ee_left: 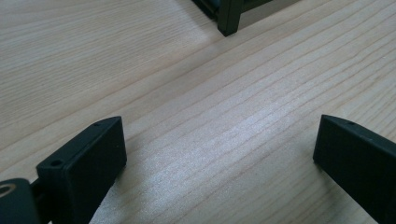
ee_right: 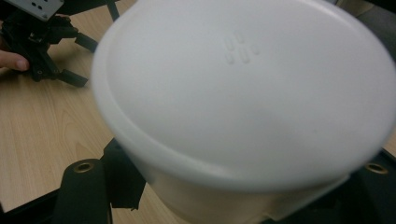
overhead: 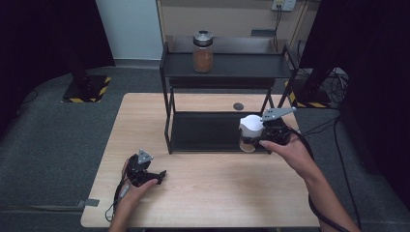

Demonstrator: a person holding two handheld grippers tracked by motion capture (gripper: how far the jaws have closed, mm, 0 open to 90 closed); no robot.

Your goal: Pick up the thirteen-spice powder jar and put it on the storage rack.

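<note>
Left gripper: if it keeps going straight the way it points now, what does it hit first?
Likely the bare table: the left gripper angles down at it, jaws open with nothing between. Farther on stands the rack leg.

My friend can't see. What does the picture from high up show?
The right gripper holds a white-lidded jar by a black shelf rack on a wooden table. The left gripper rests open on the table. A brown-filled jar stands on the top shelf.

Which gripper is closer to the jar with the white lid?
Right. The right gripper is shut on the white-lidded jar by the rack's lower shelf; the left gripper rests open on the table, far off.
</note>
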